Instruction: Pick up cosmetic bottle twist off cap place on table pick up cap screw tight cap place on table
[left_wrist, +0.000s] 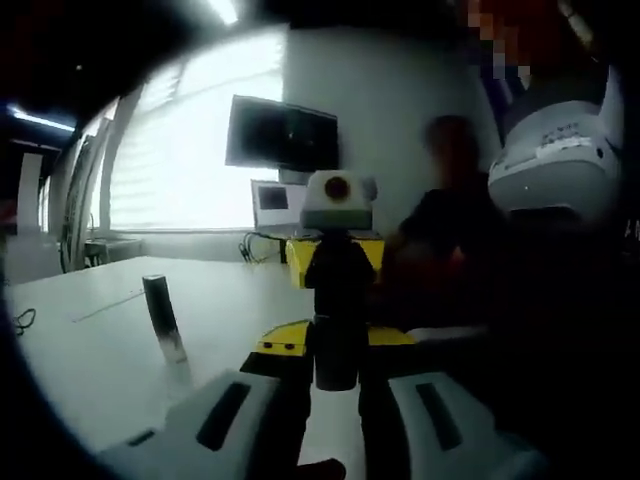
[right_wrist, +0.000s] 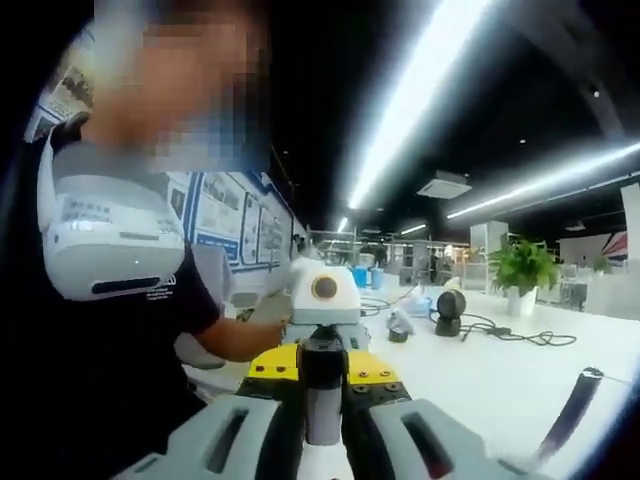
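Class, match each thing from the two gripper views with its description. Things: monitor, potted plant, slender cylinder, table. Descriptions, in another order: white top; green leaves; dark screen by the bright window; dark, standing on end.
Things:
1. monitor
2. potted plant
3. slender cylinder
4. table

Descriptions:
A. green leaves
B. white top
C. dark screen by the bright window
D. dark, standing on end

Pairs: 1-C, 2-A, 3-D, 4-B
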